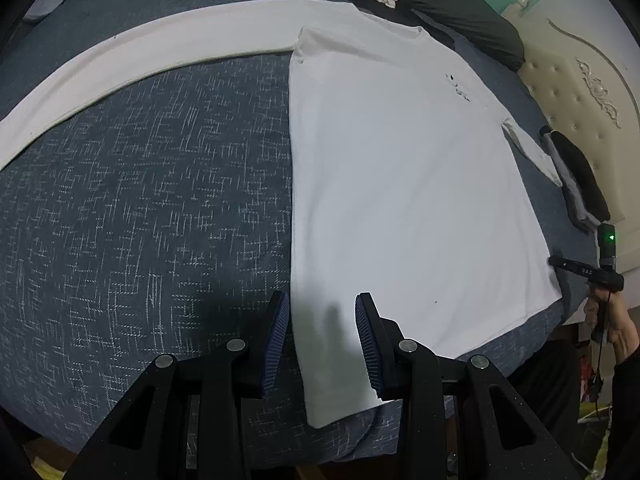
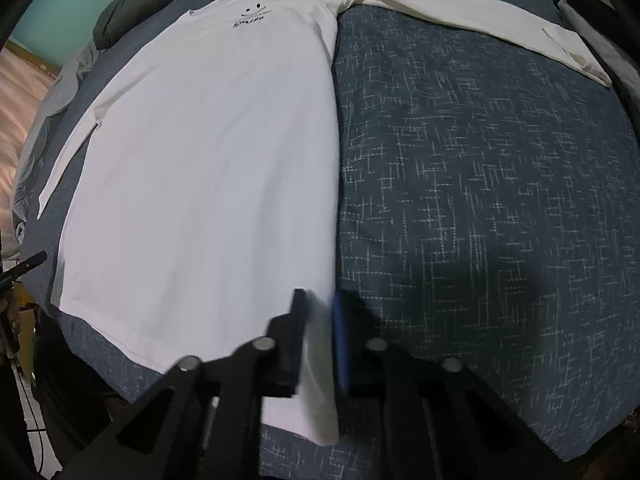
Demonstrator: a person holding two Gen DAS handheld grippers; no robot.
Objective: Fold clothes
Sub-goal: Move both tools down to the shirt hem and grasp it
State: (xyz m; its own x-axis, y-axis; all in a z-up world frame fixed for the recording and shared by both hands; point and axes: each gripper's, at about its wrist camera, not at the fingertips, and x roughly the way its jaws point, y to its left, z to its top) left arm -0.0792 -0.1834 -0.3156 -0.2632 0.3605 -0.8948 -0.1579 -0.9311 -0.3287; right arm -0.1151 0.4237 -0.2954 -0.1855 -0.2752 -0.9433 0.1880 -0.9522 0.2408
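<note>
Blue bedspread carries one white shirt, two sleeves out. Left gripper apart over near hem; right gripper clamped on hem corner.

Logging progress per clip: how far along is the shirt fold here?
Done: the white shirt lies flat, print up, on the blue bedspread. In hand: the right tool looks closed on one hem corner; the left tool straddles the other, open. Left: no fold made yet; one sleeve lies stretched out.
</note>
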